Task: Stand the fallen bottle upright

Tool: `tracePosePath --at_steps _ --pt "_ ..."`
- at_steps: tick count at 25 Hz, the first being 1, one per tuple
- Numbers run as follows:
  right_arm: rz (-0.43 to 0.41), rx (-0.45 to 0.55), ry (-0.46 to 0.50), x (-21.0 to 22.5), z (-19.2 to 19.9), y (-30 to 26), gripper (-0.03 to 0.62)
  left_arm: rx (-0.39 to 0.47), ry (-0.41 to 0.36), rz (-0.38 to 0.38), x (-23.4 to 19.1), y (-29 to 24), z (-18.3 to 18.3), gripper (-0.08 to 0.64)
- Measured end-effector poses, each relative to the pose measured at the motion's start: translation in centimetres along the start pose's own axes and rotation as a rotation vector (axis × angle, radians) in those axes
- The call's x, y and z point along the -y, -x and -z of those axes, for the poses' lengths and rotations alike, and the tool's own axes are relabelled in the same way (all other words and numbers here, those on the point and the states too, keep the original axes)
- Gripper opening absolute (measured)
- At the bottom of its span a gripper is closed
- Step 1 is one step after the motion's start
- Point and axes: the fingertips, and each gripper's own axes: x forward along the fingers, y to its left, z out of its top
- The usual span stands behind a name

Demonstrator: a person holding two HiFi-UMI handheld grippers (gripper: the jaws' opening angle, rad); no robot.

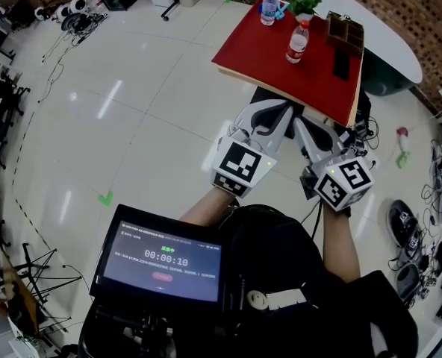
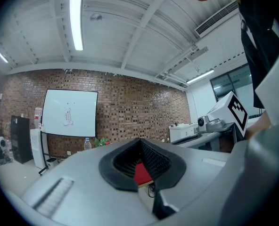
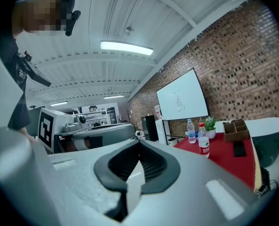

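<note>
The red table (image 1: 281, 58) is seen whole only in the head view, where the grippers cover its near edge; in the left gripper view only a red sliver of it shows through the gap behind the jaws; a white table (image 1: 385, 43) behind it is cut off at the right.

A wooden box (image 1: 345, 30) with compartments stands at the red table's far right edge; what the compartments hold cannot be made out; a flat black thing (image 1: 341, 66) lies just in front of it.

The red-labelled bottle (image 1: 297, 43) stands upright near the table's middle; a blue-capped bottle (image 1: 269, 6) stands upright at the far edge, beside a small potted plant (image 1: 303, 2); how full they are is unclear.

The left gripper (image 2: 140, 140) has its jaw tips together on nothing; the right gripper (image 3: 139, 142) likewise; both are short of the table.
</note>
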Motion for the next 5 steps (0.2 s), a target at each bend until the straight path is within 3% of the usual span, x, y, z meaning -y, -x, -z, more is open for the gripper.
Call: tracePosePath --at_steps 5 --pt "-0.003 -0.005 0.006 0.01 0.03 0.3 0.003 0.002 -0.002 0.0 0.39 0.25 -0.1 0.003"
